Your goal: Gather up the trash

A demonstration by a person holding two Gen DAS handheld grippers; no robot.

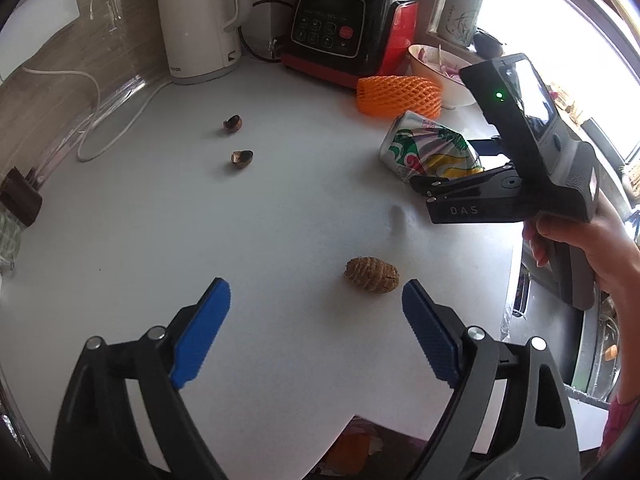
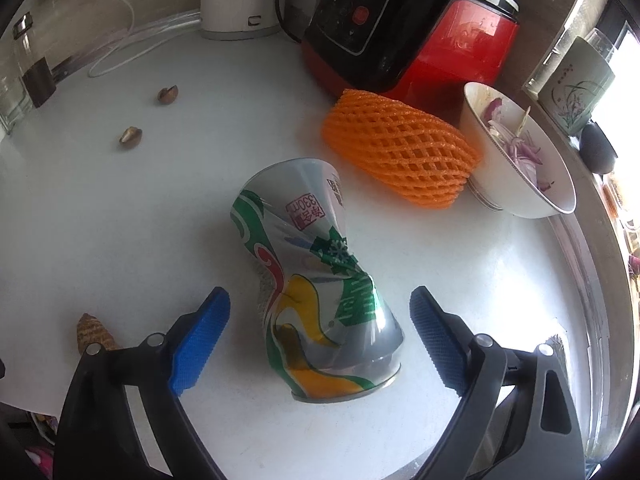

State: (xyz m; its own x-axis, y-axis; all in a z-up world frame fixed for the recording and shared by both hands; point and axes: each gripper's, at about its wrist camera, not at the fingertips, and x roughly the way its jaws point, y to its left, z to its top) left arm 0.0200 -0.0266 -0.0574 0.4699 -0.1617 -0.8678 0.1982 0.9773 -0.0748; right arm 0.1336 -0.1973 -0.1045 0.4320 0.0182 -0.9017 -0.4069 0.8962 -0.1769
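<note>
A crushed drink can [image 2: 316, 276] lies on the white counter [image 2: 120, 220] between the jaws of my right gripper [image 2: 320, 292]. Its blue pads [image 2: 200, 344] stand apart from the can on both sides, so it is open. The same can [image 1: 432, 152] shows in the left wrist view under the right hand's tool. My left gripper [image 1: 316, 286] is open and holds nothing. A brown ridged husk [image 1: 372, 274] lies just ahead of its right finger. Two nut shells [image 1: 233, 124] [image 1: 241, 158] lie farther back. An orange foam net [image 2: 400, 148] rests behind the can.
A bowl of onion scraps [image 2: 520, 160] sits right of the net. A white kettle [image 1: 196, 20] and a red-black blender base [image 1: 344, 24] stand along the back wall, with a cord [image 1: 96, 144] at the left. The counter edge [image 1: 400, 428] runs close below the left gripper.
</note>
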